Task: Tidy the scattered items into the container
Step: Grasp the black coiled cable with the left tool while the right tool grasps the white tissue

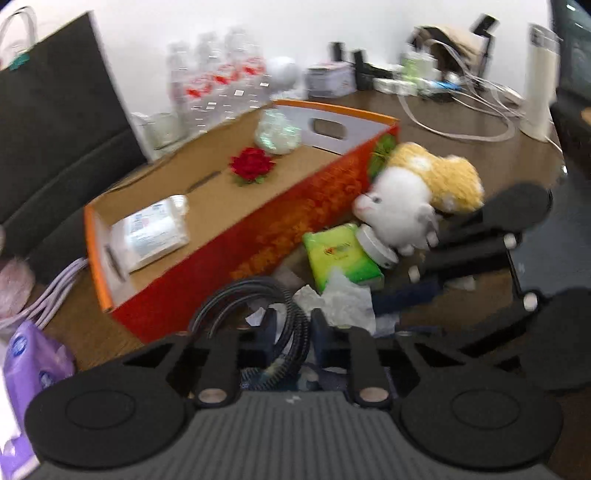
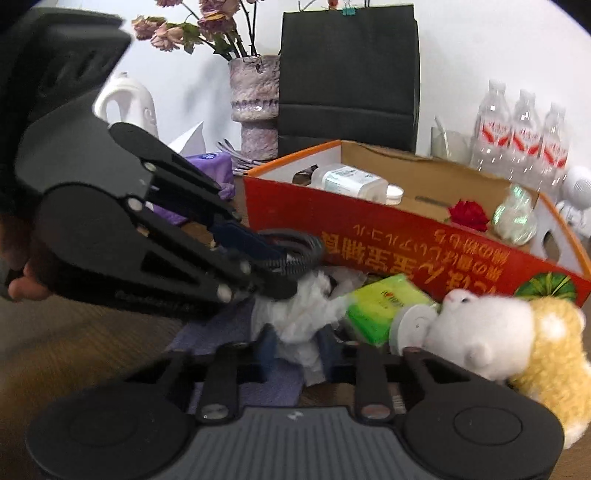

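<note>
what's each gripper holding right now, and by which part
The left gripper is shut on the coiled black cable, pinching one strand at the near side of the loop. The right gripper is shut on the crumpled white tissue, at its lower end.

Place: an office or shared workroom with homely clutter is suggested.
Surface: a brown wood-grain table [image 1: 461,122] is set against a plain white wall [image 1: 221,22].
Supplies: a shrink-wrapped pack of water bottles [image 1: 218,86] is stacked at 12 o'clock in the left wrist view.
Electronics: white cables [image 1: 476,110] and chargers are heaped at 1 o'clock of that view.
Decoration: a mottled vase [image 2: 255,107] of dried flowers [image 2: 192,26] is seen at 12 o'clock in the right wrist view.
Packaging: a dark paper bag [image 2: 349,74] is stood beside the vase, behind an orange cardboard box [image 2: 388,236].
Sundries: a purple tissue pack [image 2: 210,166] is seen at 10 o'clock.
</note>
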`<state>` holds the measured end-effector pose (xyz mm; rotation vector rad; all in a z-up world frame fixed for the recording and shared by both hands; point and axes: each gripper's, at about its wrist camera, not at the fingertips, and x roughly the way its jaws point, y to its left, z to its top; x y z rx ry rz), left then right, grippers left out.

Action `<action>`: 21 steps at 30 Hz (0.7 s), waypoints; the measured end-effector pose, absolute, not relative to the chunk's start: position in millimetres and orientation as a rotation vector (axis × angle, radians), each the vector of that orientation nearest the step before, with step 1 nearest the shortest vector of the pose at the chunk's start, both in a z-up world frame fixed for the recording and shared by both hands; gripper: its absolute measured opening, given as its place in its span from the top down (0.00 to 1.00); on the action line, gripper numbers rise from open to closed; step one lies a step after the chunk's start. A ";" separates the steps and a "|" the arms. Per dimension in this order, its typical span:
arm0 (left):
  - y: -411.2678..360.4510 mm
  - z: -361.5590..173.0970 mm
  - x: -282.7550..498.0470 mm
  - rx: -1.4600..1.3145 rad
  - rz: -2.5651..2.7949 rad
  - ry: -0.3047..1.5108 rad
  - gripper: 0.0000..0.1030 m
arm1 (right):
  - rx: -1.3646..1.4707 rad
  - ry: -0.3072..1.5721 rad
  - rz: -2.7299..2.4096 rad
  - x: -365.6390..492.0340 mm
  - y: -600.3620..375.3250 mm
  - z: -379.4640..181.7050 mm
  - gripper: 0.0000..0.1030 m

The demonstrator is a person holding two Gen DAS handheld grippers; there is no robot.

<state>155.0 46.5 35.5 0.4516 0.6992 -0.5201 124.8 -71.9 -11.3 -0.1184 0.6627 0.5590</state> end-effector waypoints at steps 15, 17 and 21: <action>77.8 118.0 23.6 0.035 -0.335 0.374 0.86 | -0.016 0.490 0.525 40.1 -138.3 50.3 0.94; 57.8 96.6 -5.6 0.024 -0.350 0.421 0.86 | -0.048 0.520 0.506 20.1 -150.5 44.2 0.94; 26.3 44.2 -36.8 -0.015 -0.334 0.586 0.86 | -0.126 0.572 0.458 -18.7 -171.8 19.6 0.93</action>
